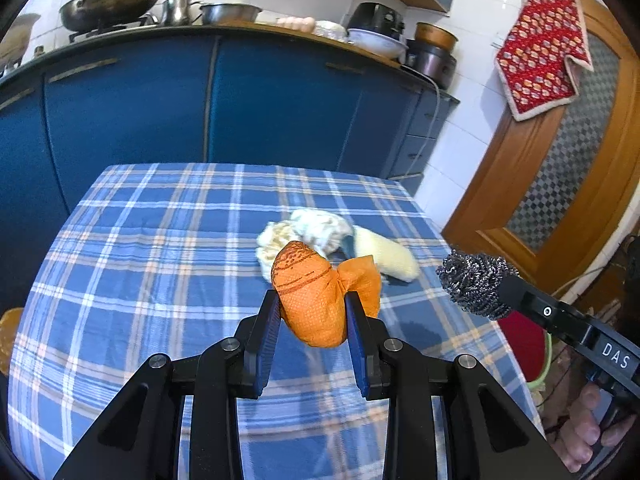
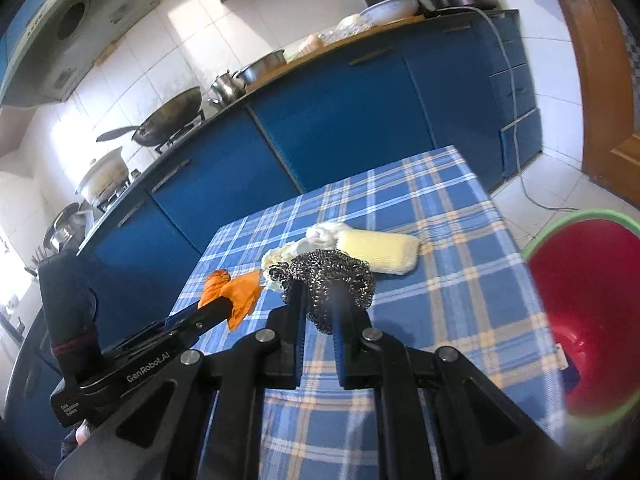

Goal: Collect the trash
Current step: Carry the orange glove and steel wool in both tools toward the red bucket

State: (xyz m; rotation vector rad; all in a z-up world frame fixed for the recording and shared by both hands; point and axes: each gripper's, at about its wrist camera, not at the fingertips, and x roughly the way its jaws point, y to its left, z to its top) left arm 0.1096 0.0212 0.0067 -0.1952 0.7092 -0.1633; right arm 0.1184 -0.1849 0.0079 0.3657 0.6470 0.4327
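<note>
Trash rides in both my tongs: left gripper (image 1: 312, 312) clamps a crumpled orange cloth wad (image 1: 316, 300), right gripper (image 2: 320, 312) pinches a grey steel-wool scourer (image 2: 332, 280); a shallow bite could drop it short of the red green-rimmed bin (image 2: 580, 280).

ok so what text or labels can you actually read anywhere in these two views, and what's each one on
"DAS" on a small label on the body of the right gripper, seen in the left wrist view.
"GenRobot.AI" in white along the black body of the left gripper, seen in the right wrist view.
A small white multi-line label near that body's rear end: too small and blurred to read.
No readable text elsewhere: none on the red bin, cabinets or cookware.
</note>
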